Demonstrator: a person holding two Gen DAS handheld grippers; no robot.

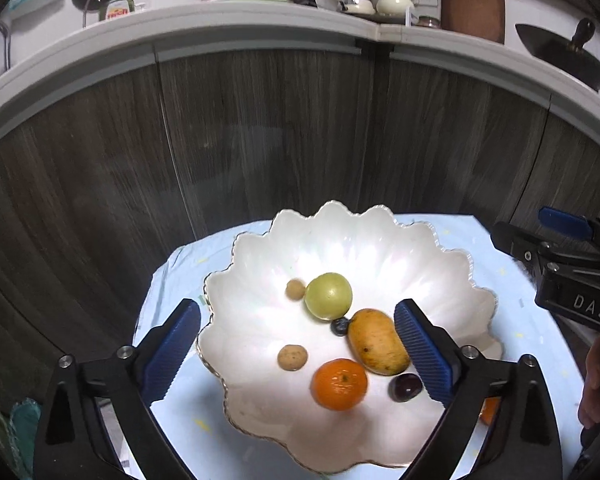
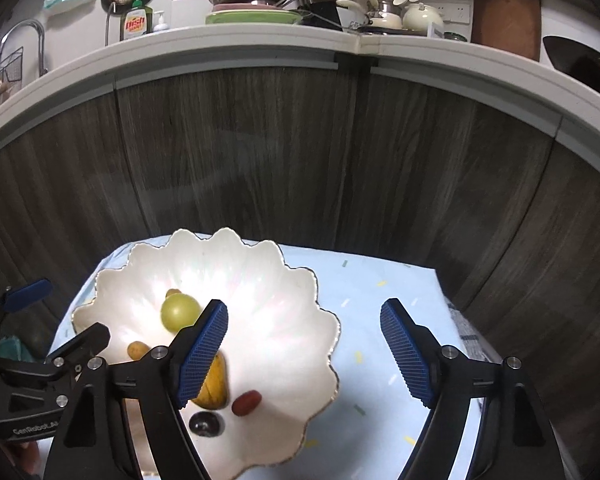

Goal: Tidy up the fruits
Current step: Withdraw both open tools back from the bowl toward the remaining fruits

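Observation:
A white scalloped bowl (image 1: 256, 240) (image 2: 300, 280) stands on a light-blue cloth. In it lie a green round fruit (image 1: 328, 295) (image 2: 180, 311), a yellow mango (image 1: 378, 342) (image 2: 216, 384), an orange (image 1: 340, 384), a dark plum (image 1: 405, 387) (image 2: 206, 423), a blueberry (image 1: 340, 326), two small brown fruits (image 1: 295, 289) (image 1: 292, 357) and a red oval fruit (image 2: 246, 403). My left gripper (image 1: 298, 310) hangs open above the bowl, nothing held, its right pad (image 1: 422, 350) beside the mango. My right gripper (image 2: 304, 312) is open and empty over the bowl's right rim and the cloth.
The cloth-covered table (image 1: 512, 320) (image 2: 380, 312) is small, its far edge close to dark wood cabinet fronts (image 1: 280, 140). A white counter (image 2: 260, 40) above carries pots, dishes and a soap bottle. A person's hand (image 1: 596, 384) shows at the right. Something orange (image 1: 490, 410) peeks out behind the left gripper's right finger.

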